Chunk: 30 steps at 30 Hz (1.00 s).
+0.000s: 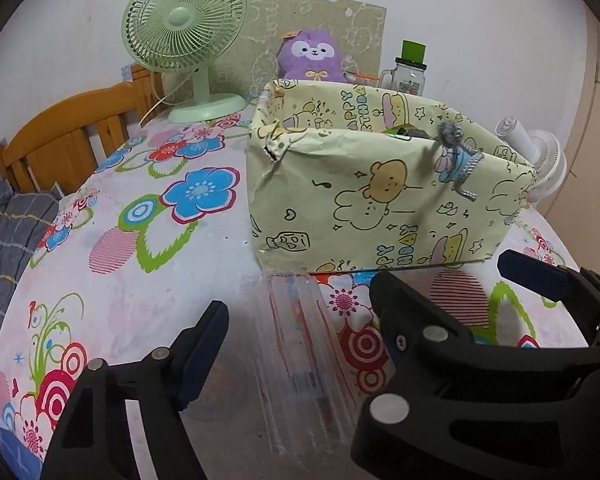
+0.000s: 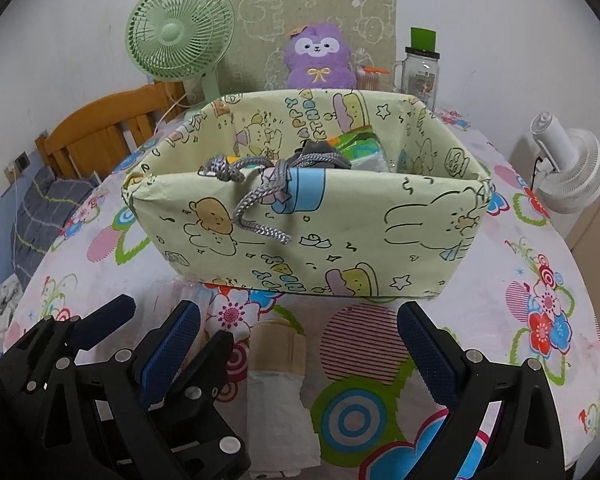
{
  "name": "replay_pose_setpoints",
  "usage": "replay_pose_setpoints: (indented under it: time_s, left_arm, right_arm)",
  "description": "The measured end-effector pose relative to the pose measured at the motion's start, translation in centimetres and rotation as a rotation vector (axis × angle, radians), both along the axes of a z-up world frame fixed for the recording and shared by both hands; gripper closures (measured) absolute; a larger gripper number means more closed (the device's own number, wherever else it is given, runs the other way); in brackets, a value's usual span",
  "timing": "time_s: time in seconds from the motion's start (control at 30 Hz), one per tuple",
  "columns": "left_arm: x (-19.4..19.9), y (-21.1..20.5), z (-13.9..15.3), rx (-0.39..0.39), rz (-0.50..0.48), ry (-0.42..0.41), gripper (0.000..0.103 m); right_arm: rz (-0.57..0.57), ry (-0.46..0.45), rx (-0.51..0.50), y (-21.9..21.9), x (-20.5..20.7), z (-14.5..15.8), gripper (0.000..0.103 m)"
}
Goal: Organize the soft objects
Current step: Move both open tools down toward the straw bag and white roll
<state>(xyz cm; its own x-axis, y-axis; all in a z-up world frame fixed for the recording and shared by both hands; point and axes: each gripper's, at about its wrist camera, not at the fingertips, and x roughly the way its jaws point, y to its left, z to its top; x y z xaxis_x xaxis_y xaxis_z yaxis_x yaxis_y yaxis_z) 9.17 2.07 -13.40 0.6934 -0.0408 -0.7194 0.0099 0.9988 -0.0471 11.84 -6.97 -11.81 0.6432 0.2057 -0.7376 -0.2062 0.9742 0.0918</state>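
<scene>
Jaws spread wide and holding nothing, the left gripper [image 1: 300,344] and right gripper [image 2: 296,340] are hovering just before the paper-wrapped box [image 2: 340,232], the right one straddling a rolled cloth [image 2: 278,392] seemingly awaiting pickup.

A home bedroom was indicated: a wooden bed frame [image 1: 72,120] with bedding [image 1: 8,236] was seen beside a floral-clothed tabletop [image 1: 140,280], with a plush toy [image 1: 313,56].

Small room, white walls, flowered table

A green desk fan [image 1: 184,36] stands at the white wall [image 1: 460,8]; a wooden bed frame [image 1: 64,128] sits beside the floral tablecloth [image 1: 148,240].
</scene>
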Motion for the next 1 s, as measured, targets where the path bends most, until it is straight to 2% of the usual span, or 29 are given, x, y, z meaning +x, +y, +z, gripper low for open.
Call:
replay_pose_setpoints:
  time_s: [0.13, 0.2, 0.23, 0.33, 0.6, 1.0]
  left_arm:
    - [0.5, 0.4, -0.5, 0.005, 0.022, 0.029, 0.031]
    - [0.9, 0.9, -0.9, -0.001, 0.043, 0.054, 0.041]
    - [1.0, 1.2, -1.2, -0.018, 0.046, 0.068, 0.042]
    - [0.9, 1.3, -1.2, -0.016, 0.039, 0.061, 0.044]
    - [0.8, 1.3, -1.3, 0.005, 0.039, 0.054, 0.059]
    - [0.3, 1.2, -1.3, 0.028, 0.026, 0.040, 0.066]
  right_arm:
    - [0.002, 0.010, -0.008, 0.3, 0.3, -0.4, 0.003]
    - [0.001, 0.014, -0.010, 0.3, 0.4, -0.6, 0.003]
    - [0.002, 0.015, -0.012, 0.4, 0.5, -0.7, 0.003]
    - [0.009, 0.019, -0.014, 0.6, 0.6, -0.9, 0.003]
    - [0.015, 0.028, -0.017, 0.9, 0.7, -1.2, 0.003]
    - [-0.010, 0.025, -0.032, 0.6, 0.7, -1.5, 0.003]
